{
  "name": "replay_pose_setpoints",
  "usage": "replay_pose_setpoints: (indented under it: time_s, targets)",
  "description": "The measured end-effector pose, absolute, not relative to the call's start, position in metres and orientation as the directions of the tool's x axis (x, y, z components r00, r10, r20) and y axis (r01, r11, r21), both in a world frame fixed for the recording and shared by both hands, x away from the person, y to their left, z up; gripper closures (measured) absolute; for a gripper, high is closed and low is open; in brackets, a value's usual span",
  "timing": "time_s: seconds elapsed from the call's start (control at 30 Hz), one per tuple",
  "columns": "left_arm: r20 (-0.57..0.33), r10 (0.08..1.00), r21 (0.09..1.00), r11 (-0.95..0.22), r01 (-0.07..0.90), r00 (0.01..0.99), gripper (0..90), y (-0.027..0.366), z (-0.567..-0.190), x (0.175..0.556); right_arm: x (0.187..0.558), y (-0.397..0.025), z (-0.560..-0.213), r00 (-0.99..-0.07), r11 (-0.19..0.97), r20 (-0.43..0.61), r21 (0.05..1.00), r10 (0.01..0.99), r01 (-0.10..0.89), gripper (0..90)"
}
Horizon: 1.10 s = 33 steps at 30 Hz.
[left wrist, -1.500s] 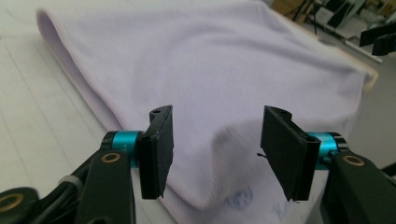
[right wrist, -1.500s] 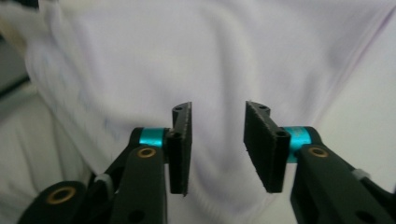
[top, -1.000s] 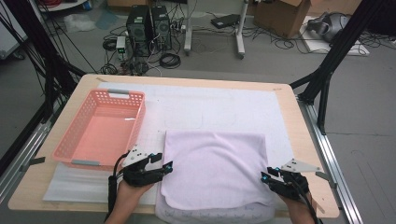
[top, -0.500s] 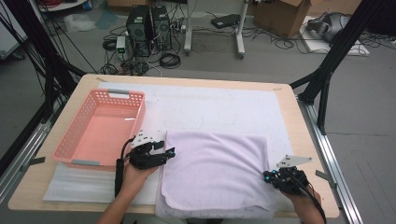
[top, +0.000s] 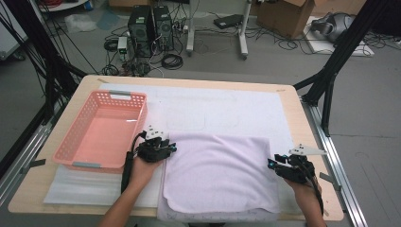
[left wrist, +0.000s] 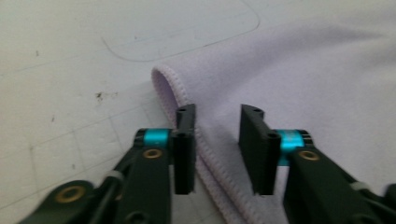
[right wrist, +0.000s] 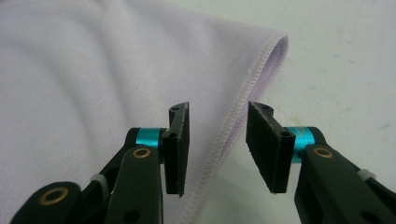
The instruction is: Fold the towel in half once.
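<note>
A folded lilac towel is being kept flat on the white mat that is covering the table, toward the near edge, and every place below is being given relative to that towel. Just beyond its left edge, a pink basket is being held up by the mat. At the towel's left edge, near the far left corner, the left gripper is being held by a hand; in the left gripper view its jaws are being kept apart, with the stitched hem being straddled between them and no cloth being pinched. At the towel's right edge, the right gripper is being held likewise; in the right gripper view its jaws are being kept spread, with the hemmed edge running up between them, unclamped.
</note>
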<state>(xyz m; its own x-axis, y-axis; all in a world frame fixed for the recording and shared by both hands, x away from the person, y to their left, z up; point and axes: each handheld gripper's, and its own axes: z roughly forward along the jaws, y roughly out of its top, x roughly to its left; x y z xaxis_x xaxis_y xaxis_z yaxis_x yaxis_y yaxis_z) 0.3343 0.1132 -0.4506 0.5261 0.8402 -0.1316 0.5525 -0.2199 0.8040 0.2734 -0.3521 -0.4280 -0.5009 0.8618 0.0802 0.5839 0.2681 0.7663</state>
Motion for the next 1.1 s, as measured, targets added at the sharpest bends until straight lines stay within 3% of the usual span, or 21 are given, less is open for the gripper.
replay_pose_setpoints:
  time_s: [0.07,0.2,0.23,0.3,0.47,0.53,0.6,0.63,0.87,0.93,1.03,1.1]
  targets:
    - [-0.105,0.849,0.81,-0.229,0.54,0.518,85.1,0.114,-0.45,0.334,0.273,-0.353,-0.428,-0.498,0.263,0.086,0.766,0.863,0.587,57.8]
    - [-0.129,0.858,0.807,-0.2,0.555,0.496,85.6,0.115,-0.449,0.333,0.273,-0.351,-0.429,-0.5,0.26,0.091,0.765,0.861,0.588,57.3]
    - [-0.134,0.861,0.806,-0.194,0.559,0.491,81.1,0.115,-0.448,0.333,0.273,-0.351,-0.429,-0.502,0.263,0.092,0.763,0.86,0.59,57.3]
    - [-0.161,0.86,0.803,-0.171,0.571,0.484,63.5,0.115,-0.448,0.333,0.273,-0.35,-0.429,-0.506,0.267,0.088,0.764,0.858,0.587,57.2]
    - [-0.118,0.849,0.798,-0.228,0.558,0.515,62.6,0.111,-0.451,0.332,0.274,-0.35,-0.431,-0.503,0.266,0.092,0.76,0.859,0.593,57.1]
    - [-0.096,0.851,0.803,-0.241,0.545,0.517,67.8,0.11,-0.451,0.33,0.273,-0.35,-0.431,-0.503,0.265,0.094,0.759,0.859,0.595,57.2]
    - [-0.073,0.85,0.812,-0.253,0.526,0.521,80.4,0.109,-0.45,0.328,0.273,-0.35,-0.432,-0.499,0.263,0.094,0.759,0.861,0.596,56.9]
    - [-0.059,0.853,0.815,-0.259,0.518,0.519,82.4,0.109,-0.45,0.328,0.273,-0.35,-0.432,-0.498,0.262,0.095,0.759,0.862,0.596,56.9]
    - [-0.091,0.875,0.814,-0.21,0.542,0.475,84.8,0.118,-0.448,0.328,0.273,-0.35,-0.432,-0.492,0.257,0.095,0.76,0.865,0.598,56.5]
    - [-0.099,0.871,0.797,-0.221,0.562,0.482,80.8,0.116,-0.451,0.329,0.274,-0.35,-0.433,-0.487,0.25,0.098,0.761,0.868,0.599,55.0]
    - [-0.129,0.89,0.802,-0.165,0.575,0.436,56.9,0.118,-0.451,0.331,0.277,-0.349,-0.433,-0.475,0.243,0.096,0.761,0.875,0.601,51.3]
    - [-0.157,0.887,0.794,-0.148,0.589,0.435,51.0,0.121,-0.452,0.334,0.281,-0.35,-0.433,-0.453,0.233,0.086,0.764,0.888,0.601,50.4]
